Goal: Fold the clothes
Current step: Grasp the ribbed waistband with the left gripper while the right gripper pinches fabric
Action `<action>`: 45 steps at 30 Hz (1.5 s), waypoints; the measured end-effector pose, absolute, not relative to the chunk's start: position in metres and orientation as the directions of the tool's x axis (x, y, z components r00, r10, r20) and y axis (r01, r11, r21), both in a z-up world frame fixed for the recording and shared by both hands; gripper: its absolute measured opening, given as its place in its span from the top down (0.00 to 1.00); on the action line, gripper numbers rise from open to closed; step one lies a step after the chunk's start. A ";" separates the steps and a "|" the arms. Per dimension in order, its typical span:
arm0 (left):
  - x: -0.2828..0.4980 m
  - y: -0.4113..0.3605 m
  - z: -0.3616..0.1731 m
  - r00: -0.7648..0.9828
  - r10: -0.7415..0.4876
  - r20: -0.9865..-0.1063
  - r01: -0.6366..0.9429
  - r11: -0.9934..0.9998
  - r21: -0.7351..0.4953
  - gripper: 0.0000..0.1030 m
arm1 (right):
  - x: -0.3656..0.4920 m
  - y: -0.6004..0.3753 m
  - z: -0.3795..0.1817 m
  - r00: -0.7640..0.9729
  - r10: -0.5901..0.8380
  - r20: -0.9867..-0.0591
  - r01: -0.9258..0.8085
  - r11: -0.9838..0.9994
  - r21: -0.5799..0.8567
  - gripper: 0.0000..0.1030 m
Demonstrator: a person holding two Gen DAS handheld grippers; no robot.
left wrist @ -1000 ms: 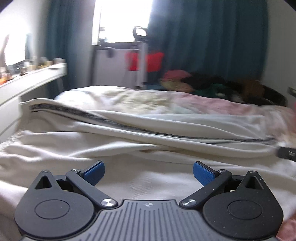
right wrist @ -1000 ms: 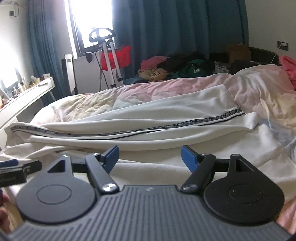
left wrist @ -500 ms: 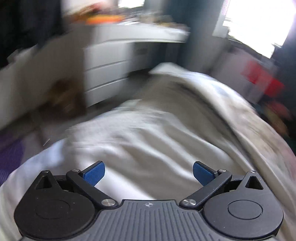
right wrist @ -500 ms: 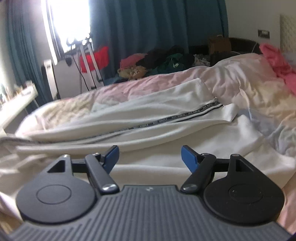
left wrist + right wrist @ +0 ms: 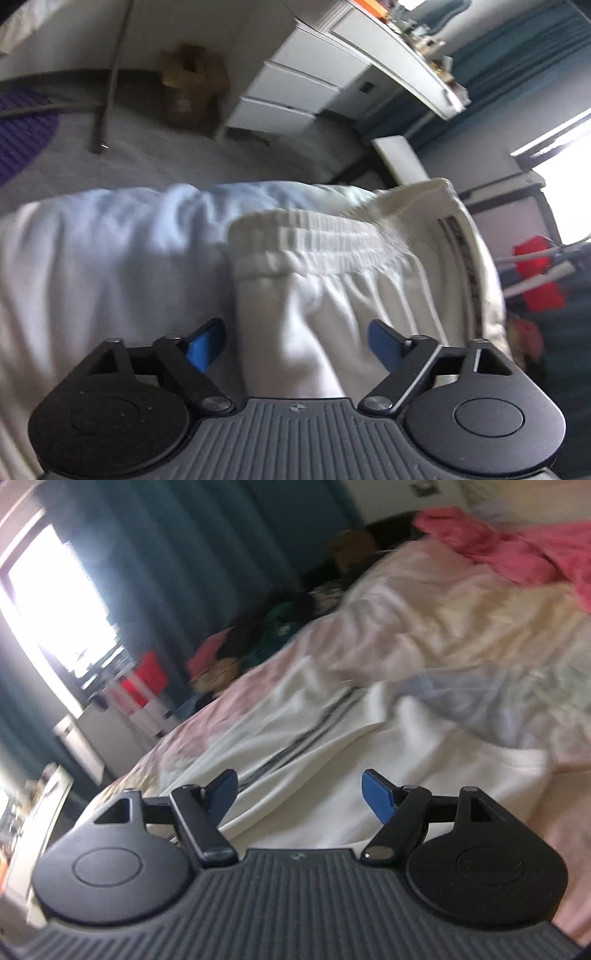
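Pants (image 5: 332, 295), white ones with a stretchy bunched waistband (image 5: 321, 240), lie on the bed. A dark stripe (image 5: 461, 254) runs down one side of them. In the left wrist view the waistband sits at about 12 o'clock from the left gripper (image 5: 297, 343), and the stripe is up at 2 o'clock. The left gripper is low over the pants, just under the waistband. Its jaws are wide apart, with a hump of white cloth showing between the two blue fingertips (image 5: 207, 341). I cannot tell if the tips touch the cloth. This view is tilted and a bit blurry.

On the floor past the bed, at 10 o'clock, there is a brown cardboard box (image 5: 190, 83). A white set of drawers (image 5: 291, 88) stands at 12 o'clock. A purple mat (image 5: 22, 129) shows far at 9 o'clock.

In the right wrist view the right gripper (image 5: 300, 797) is above the legs of the pants (image 5: 332, 746). Its jaws are wide apart too, and they hold nothing. The striped pant leg runs away toward 12 o'clock. A pink blanket (image 5: 517, 554) lies at 2 o'clock on the bed cover (image 5: 461, 627). A pile of clothes (image 5: 266, 635) sits at 11 o'clock in front of dark teal curtains (image 5: 203, 554). A bright window (image 5: 55, 602) is at 10 o'clock.
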State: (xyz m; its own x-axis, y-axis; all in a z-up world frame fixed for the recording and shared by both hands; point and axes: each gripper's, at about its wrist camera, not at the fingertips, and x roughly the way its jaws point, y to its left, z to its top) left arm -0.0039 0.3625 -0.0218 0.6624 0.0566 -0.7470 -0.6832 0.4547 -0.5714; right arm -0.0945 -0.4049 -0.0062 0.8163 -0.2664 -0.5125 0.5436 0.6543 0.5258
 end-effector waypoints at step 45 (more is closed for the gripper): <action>0.037 0.391 0.013 0.900 -0.054 -0.433 -0.385 0.372 -0.845 0.90 | -0.049 -0.515 0.014 0.808 -0.463 -0.364 0.561 0.419 0.714 0.94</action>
